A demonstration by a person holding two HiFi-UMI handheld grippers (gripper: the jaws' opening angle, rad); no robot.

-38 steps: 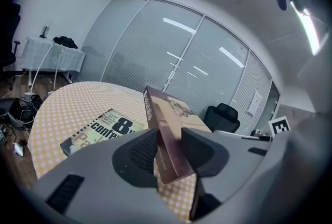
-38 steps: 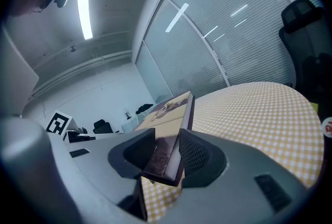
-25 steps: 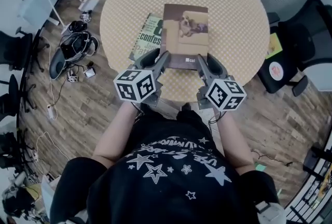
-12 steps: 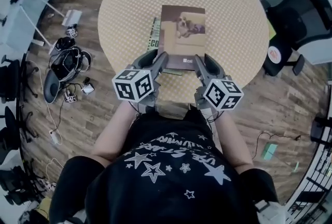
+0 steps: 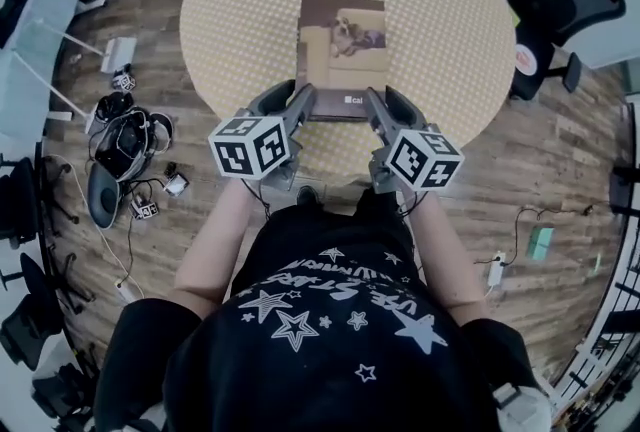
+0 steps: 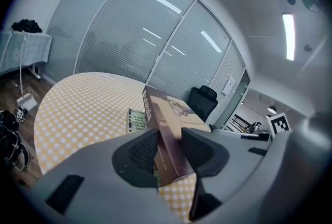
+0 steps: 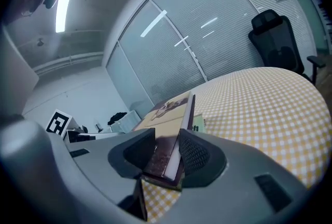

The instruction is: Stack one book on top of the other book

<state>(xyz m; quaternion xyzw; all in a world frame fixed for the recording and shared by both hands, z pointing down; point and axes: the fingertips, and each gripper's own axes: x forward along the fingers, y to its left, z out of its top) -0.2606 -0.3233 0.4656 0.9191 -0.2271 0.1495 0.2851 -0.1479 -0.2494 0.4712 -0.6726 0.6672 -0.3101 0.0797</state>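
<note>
Left gripper [image 5: 298, 105] and right gripper [image 5: 385, 106] fingers clamp the brown book [image 5: 343, 50], which now covers the green book [image 6: 136, 121]; lower next.

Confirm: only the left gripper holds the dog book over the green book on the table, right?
No, both hold it. The right gripper view shows the right gripper shut on the dog book too. The left gripper holds it over the green book on the table.
</note>
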